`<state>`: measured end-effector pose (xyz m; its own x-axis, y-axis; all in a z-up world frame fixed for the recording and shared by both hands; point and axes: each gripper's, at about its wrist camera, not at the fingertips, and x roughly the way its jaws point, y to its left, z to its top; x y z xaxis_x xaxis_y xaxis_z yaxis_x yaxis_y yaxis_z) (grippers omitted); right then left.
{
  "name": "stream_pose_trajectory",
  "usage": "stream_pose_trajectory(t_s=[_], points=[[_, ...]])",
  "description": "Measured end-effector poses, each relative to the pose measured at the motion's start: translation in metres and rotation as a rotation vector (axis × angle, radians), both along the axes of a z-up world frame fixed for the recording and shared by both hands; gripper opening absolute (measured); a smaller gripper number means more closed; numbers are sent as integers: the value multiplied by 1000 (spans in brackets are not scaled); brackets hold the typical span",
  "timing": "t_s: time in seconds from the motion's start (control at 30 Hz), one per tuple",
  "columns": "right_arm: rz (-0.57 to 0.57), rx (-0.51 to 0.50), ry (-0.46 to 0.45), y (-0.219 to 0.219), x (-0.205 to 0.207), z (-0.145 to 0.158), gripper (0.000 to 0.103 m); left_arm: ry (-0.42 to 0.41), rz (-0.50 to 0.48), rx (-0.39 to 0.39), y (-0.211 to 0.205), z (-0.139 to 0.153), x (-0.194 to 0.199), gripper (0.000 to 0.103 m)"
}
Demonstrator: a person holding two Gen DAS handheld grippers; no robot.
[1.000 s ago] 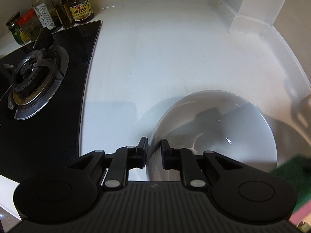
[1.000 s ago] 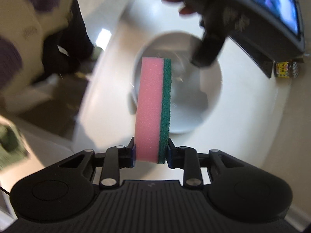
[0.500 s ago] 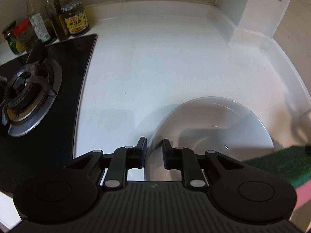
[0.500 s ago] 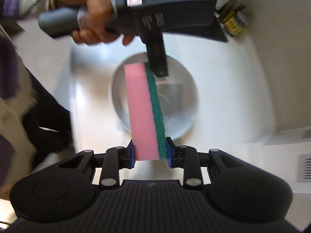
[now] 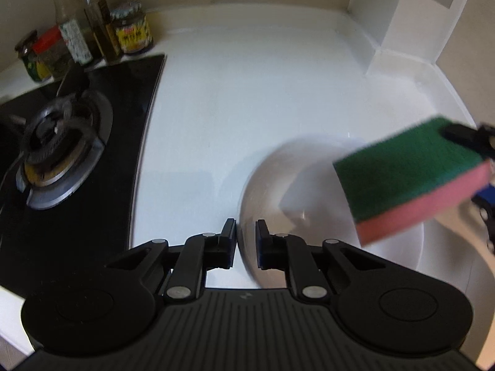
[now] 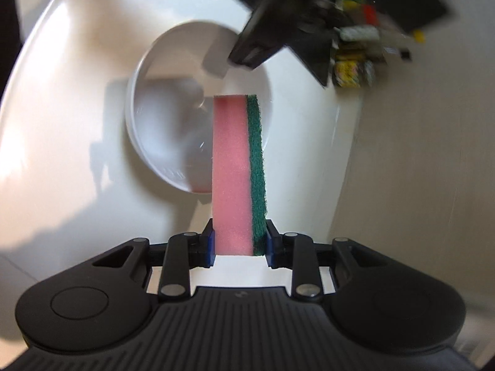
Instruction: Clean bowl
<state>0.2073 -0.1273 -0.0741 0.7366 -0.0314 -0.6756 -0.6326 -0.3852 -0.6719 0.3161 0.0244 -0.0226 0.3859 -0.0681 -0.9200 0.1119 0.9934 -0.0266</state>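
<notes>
Two grippers are working: left gripper is pinching the bowl rim, right gripper is clamping the sponge above it, needing lowering to scrub.

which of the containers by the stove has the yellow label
The squat jar with the patterned lid, rightmost of the group beside the stove; the others are two tall bottles and smaller jars.

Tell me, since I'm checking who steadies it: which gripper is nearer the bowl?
Left. The left gripper straddles the bowl rim; the right gripper holds the sponge above it.
</notes>
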Motion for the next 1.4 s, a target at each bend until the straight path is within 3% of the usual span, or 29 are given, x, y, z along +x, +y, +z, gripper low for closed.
stream_pose_trajectory(t_s=[0.23,0.4,0.57,0.77,1.03,1.4], points=[[291,-204,-98,12,-2,-25,25,-25,-19,29,-6,-5,-9,12],[401,-347,-167,21,9,-47,25,-28,-49,16,-3,-6,-7,11],[423,-486,-170,25,4,-55,24,-34,-54,16,-4,-8,-5,10],[339,-567,-25,23,-9,-37,25,-39,-70,8,-7,-6,-19,8],[64,-350,351,45,-13,17,25,-46,-76,2,-19,-4,-19,11],[-267,116,645,52,15,61,25,-54,-87,17,-30,-1,-21,16]])
